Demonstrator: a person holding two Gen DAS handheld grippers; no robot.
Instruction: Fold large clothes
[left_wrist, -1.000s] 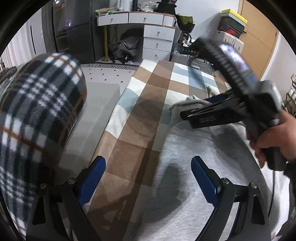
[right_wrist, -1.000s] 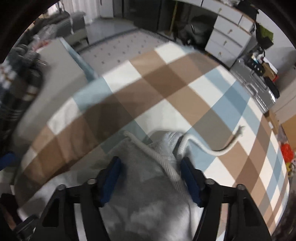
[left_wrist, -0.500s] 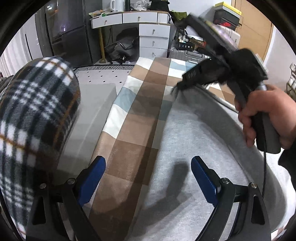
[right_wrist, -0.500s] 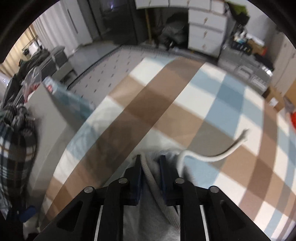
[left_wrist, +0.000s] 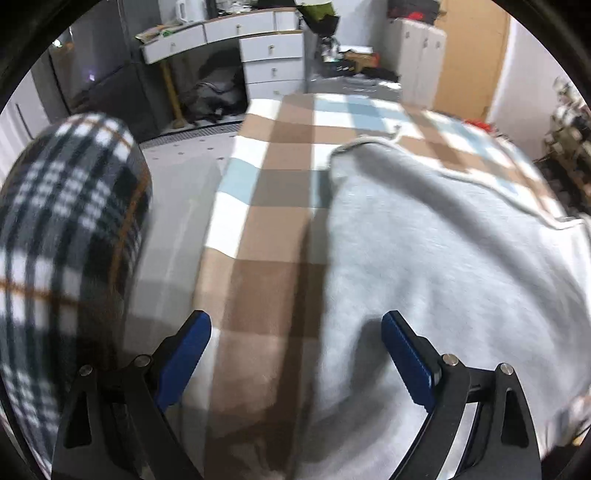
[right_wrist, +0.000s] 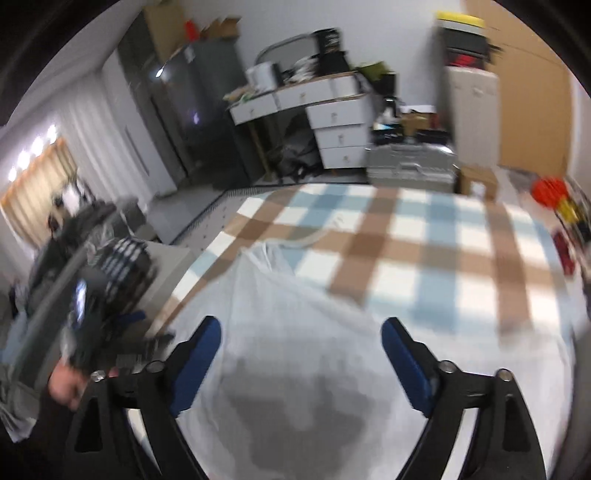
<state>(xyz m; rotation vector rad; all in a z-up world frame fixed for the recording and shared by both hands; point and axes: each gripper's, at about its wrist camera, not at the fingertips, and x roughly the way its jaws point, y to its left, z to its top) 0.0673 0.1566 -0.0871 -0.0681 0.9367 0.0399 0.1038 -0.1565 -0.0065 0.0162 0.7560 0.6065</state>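
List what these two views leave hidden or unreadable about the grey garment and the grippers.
- Grey garment, left wrist view: near hem cut off by the bottom edge and the open left gripper.
- Same garment, right wrist view: folds smeared by motion blur; near part hidden behind the open right gripper.
- Drawstring, right wrist view: too blurred to trace.
- Garment type: sleeves not visible.

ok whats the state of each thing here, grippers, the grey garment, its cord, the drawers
left gripper: open, holding nothing
right gripper: open, holding nothing
grey garment: lying spread on the checked blanket, not held
drawstring: loose, trailing on the blanket
desk drawers: shut
plaid fleece: bunched beside the bed
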